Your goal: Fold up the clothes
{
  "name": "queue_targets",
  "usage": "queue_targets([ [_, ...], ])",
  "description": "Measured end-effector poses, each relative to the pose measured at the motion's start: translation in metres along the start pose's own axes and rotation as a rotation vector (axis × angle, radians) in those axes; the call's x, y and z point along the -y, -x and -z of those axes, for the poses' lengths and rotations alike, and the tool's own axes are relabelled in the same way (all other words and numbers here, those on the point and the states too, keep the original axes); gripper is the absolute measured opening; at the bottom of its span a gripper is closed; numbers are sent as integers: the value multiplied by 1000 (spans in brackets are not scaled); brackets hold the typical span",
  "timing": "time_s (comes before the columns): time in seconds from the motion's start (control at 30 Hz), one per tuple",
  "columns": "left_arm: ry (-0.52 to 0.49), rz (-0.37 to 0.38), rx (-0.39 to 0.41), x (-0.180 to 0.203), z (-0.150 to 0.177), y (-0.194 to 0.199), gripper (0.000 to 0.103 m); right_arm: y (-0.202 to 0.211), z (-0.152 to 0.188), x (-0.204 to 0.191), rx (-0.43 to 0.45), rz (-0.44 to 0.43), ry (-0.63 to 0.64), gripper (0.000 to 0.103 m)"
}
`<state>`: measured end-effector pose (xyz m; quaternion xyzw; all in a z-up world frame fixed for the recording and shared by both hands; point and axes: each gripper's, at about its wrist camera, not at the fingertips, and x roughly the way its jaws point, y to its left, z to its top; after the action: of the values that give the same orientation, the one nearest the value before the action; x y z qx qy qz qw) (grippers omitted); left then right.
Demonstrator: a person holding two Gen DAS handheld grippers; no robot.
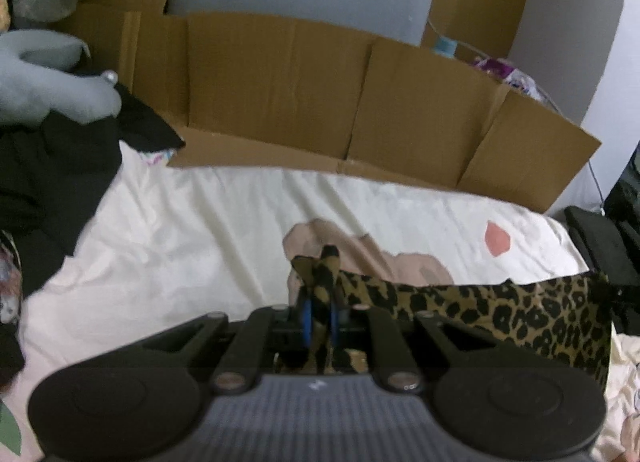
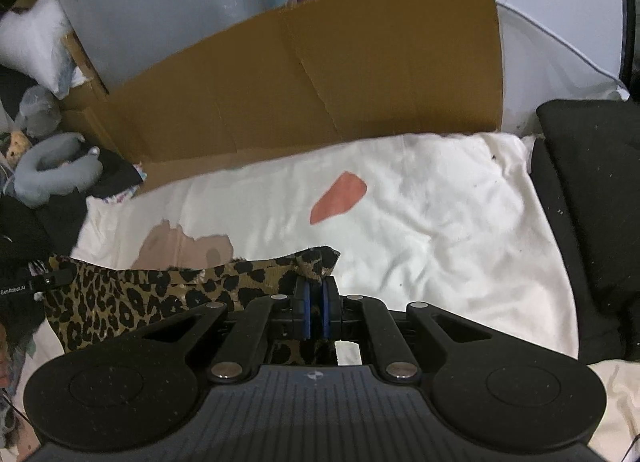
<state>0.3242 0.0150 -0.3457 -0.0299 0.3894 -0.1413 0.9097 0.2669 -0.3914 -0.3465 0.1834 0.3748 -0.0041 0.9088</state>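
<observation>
Left wrist view. The left gripper (image 1: 320, 312) has its blue-padded jaws pressed together on one corner of a leopard-print garment (image 1: 520, 314); a tuft of the cloth sticks up above the pads. From the pinch the garment stretches rightward as a taut band, its long axis running across the frame toward the right edge, where its far end bunches together. It hangs above a cream bedsheet (image 1: 180, 229) printed with pink and tan patches. A flattened cardboard box (image 1: 320, 89) stands along the sheet's far edge; dark clothing (image 1: 48, 165) lies at left.

Right wrist view. The right gripper (image 2: 316, 312) is likewise clamped on the garment's (image 2: 140, 302) opposite corner, with a small fold protruding above the pads. The cloth extends leftward, long axis horizontal, above the bedsheet (image 2: 440, 221). A grey neck pillow (image 2: 56, 173) lies at far left, beside the cardboard (image 2: 320, 73).
</observation>
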Motion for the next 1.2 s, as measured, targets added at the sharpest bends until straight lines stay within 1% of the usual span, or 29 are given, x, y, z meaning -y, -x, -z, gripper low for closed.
queue_targets([
  [0.33, 14, -8, 13, 3, -14, 2, 9, 8, -11, -6, 34, 5, 7, 4],
  [0.43, 4, -13, 5, 4, -16, -2, 9, 5, -12, -7, 34, 6, 12, 4],
  [0.73, 24, -21, -51, -4, -10, -21, 9, -10, -8, -5, 1, 12, 14, 4],
  [0.9, 32, -25, -69, -6, -9, -29, 9, -19, -10, -4, -19, 19, 21, 4],
  [1.1, 64, -29, -142, -14, 2, -46, 9, -36, -7, 0, -78, 33, 0, 3],
  [1.2, 63, -28, -130, -16, 5, -42, 9, -38, -6, -1, -80, 33, 1, 4],
])
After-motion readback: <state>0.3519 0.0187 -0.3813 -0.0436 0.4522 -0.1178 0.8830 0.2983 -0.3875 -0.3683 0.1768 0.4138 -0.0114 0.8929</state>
